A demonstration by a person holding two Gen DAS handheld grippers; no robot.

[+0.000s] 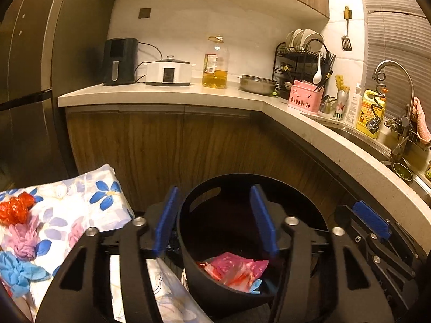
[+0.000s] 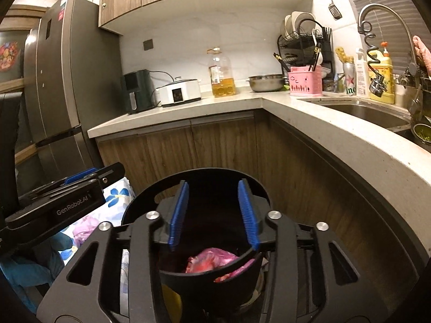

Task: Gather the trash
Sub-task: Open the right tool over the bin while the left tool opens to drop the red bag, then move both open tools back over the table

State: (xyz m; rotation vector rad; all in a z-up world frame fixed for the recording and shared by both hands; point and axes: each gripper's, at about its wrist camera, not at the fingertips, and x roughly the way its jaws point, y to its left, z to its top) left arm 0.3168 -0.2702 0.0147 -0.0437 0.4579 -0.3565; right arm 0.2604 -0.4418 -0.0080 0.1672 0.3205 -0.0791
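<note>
- Nearest: left gripper (image 1: 215,219) hung over the black bin (image 1: 188,231), blue pads apart, nothing between them. Its left pad sat outside the bin's rim, its right pad over the opening.
- Right gripper (image 2: 212,215) also over the bin, from the right; fingers parted to a middling gap, empty.
- In the bin: a crumpled pink bag (image 1: 237,269) with red patches, and a scrap of blue at its near edge. Bin floor dark, depth unreadable.
- Left of the bin: floral cloth (image 1: 80,204) carrying more trash: red wad (image 1: 16,207), lilac wad (image 1: 23,239), blue glove-like wad (image 1: 18,271), touching or nearly so.
- Judgement: all thin film or rubbery glove stuff, so light, soft, springy, apt to slip from a shallow pinch. Best taken at the bunched middle, pads closing deep.
- From the right wrist the left gripper's body covered most of that pile.
- What propped up the cloth was hidden; the bin's base and the floor were cut off.
- Far: counter (image 1: 161,94) with appliances, oil bottle, dish rack, sink. Small labels illegible.
</note>
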